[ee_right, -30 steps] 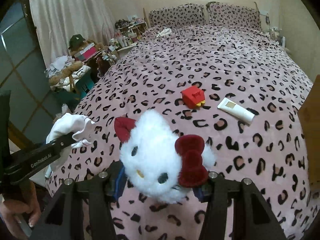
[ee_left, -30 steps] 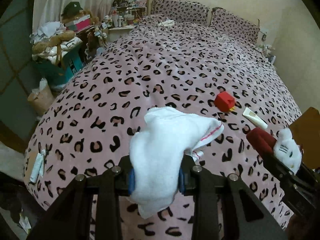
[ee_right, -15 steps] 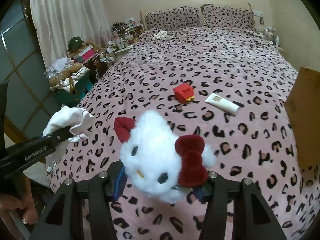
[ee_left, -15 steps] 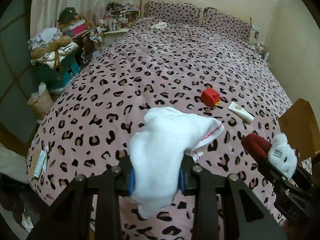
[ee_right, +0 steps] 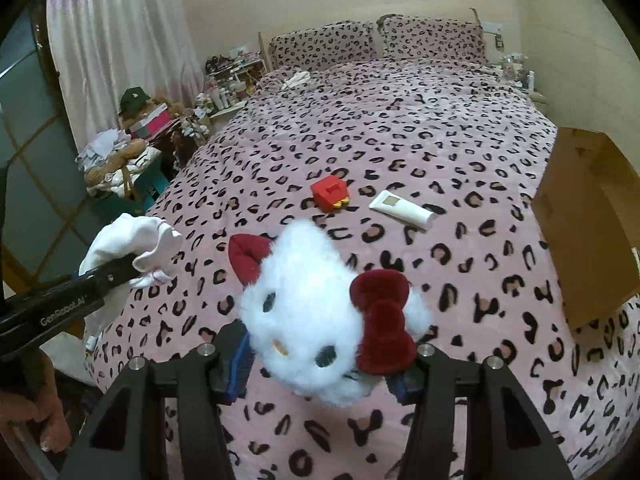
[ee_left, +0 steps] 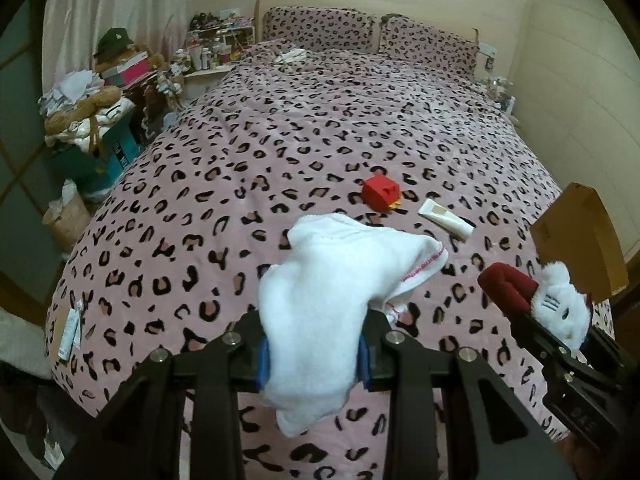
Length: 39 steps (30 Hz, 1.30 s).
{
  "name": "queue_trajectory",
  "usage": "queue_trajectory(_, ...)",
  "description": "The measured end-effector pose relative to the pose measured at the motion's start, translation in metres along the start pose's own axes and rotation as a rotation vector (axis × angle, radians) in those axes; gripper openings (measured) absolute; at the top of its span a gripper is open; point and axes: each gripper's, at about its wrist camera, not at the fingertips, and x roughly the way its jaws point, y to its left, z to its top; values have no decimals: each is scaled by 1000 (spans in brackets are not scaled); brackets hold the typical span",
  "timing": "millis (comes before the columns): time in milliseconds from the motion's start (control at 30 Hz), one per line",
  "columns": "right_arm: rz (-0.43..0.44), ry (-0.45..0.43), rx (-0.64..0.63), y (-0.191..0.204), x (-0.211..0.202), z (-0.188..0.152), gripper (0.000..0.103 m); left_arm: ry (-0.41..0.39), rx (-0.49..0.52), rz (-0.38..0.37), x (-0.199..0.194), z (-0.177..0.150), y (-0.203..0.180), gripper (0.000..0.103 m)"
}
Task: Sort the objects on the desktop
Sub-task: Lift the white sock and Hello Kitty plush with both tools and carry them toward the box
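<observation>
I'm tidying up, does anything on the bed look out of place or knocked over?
Mostly loose strays: the red toy box sits tilted on the bedspread, a white tube lies flat beside it, and the cardboard box sits at the bed's right edge.

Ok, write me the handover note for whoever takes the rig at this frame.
Left gripper: shut on the white cloth, held above the bed.
Right gripper: shut on the white plush cat, also in the air.
On the bedspread: red box and white tube, side by side, untouched. Cardboard box stands at the right.
Left to do: put down both held items, then sort the other two.
</observation>
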Motion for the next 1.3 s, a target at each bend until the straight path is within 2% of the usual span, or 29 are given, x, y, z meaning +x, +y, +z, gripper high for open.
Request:
queue_trajectory(733,-107,-42,90,-66,-53,-12,54,12,130,-108,-9,-8,-101,33)
queue_trajectory(1300,-148,-53,155,-109,-72,-23,54,28,207,-145,-9,-13,-162,33)
